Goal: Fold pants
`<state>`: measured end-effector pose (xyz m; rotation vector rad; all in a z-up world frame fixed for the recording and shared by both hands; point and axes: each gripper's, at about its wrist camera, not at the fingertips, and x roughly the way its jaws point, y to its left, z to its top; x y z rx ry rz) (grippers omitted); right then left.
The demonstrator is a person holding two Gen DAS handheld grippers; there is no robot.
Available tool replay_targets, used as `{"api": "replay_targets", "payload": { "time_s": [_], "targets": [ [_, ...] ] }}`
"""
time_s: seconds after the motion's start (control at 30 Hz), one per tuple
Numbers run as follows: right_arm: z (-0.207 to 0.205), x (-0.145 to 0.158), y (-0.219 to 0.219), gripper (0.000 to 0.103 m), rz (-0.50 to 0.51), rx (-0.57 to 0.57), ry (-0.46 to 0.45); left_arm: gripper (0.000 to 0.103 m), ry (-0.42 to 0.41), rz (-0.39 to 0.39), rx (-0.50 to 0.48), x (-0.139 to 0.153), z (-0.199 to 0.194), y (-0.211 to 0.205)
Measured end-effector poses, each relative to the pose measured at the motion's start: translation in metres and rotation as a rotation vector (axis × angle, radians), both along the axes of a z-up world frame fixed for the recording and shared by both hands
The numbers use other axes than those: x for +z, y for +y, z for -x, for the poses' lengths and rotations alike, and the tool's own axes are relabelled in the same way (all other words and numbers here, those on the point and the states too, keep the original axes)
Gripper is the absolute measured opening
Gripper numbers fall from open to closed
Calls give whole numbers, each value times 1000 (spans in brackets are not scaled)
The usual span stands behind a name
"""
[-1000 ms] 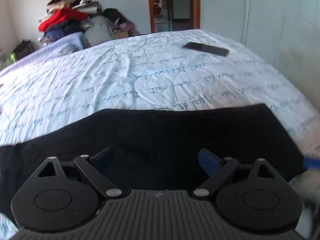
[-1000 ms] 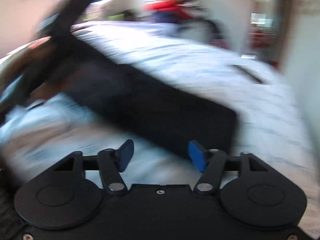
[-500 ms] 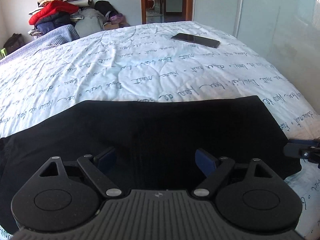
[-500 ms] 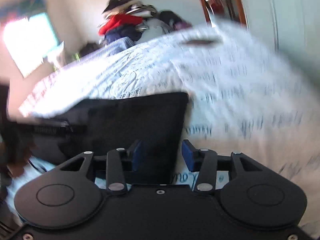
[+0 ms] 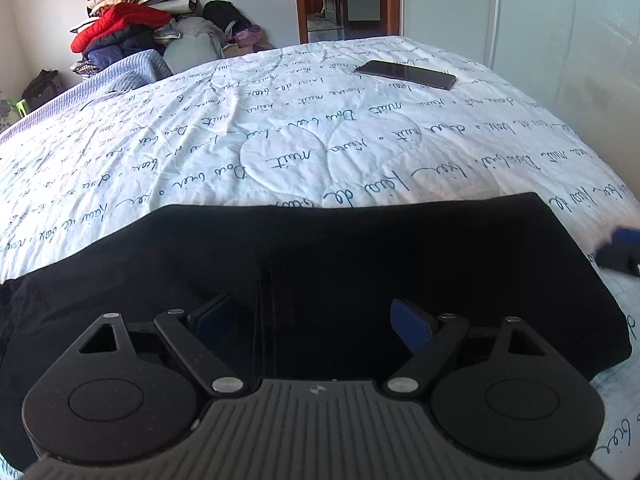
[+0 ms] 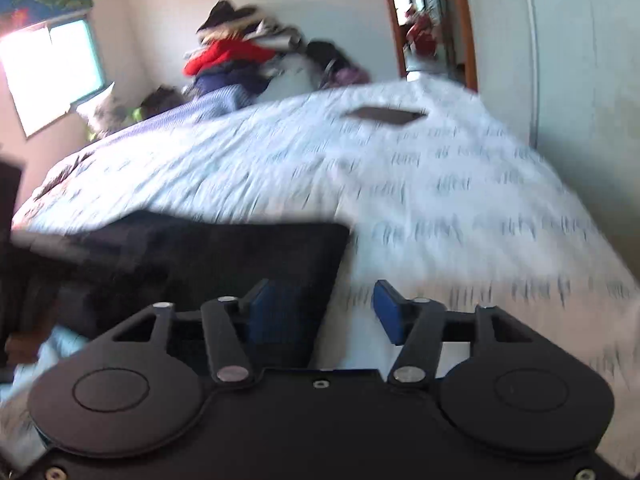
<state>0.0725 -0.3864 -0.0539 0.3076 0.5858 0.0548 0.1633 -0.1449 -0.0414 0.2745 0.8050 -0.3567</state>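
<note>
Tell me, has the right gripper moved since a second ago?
Yes. The right gripper has swung to the right end of the black pants, whose edge now lies between its opening jaws; the phone sits higher in view.

the black pants point(image 5: 360, 272) are cut off at the left edge — the right wrist view is blurred, the bedspread point(image 6: 440, 200) lettering unreadable.

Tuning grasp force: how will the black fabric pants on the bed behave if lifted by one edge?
The black fabric pants lie flat with soft creases on the white printed bedspread, so probably floppy: a lifted edge would likely drape and drag. They look thin, so likely light. The matte cloth seems unlikely to slip between the left gripper's blue pads.
</note>
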Motion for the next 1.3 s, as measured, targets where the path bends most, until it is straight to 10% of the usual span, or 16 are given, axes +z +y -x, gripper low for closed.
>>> {"api": "replay_targets", "payload": {
  "time_s": [0.17, 0.23, 0.33, 0.4, 0.47, 0.5, 0.9, 1.07, 1.3],
  "targets": [
    [-69, -30, -28, 43, -199, 1, 112, 90, 41, -22, 8, -9, -17, -5],
    [-75, -31, -25, 19, -169, -12, 95, 92, 48, -10, 22, -10, -19, -3],
    [-67, -17, -7, 11, 29, -83, 73, 97, 44, -13, 48, -13, -20, -2],
    [-57, -4, 12, 17, 179, -131, 43, 98, 41, -15, 54, -13, -19, -2],
    [-47, 8, 26, 81, 218, -143, 14, 100, 33, -22, 57, -14, -18, -3],
    [-40, 12, 36, 95, 221, -124, -5, 100, 30, -26, 60, -14, -18, -3],
    [-39, -19, 99, 101, 387, -55, 165, 102, 28, -40, 68, -13, -17, -4],
    [-16, 3, 102, 101, 407, -143, 74, 102, 20, -44, 66, -14, -18, -5],
    [-31, 15, 150, 101, 498, 60, 38, 97, -22, -13, 150, 11, 1, 44]
  ]
}}
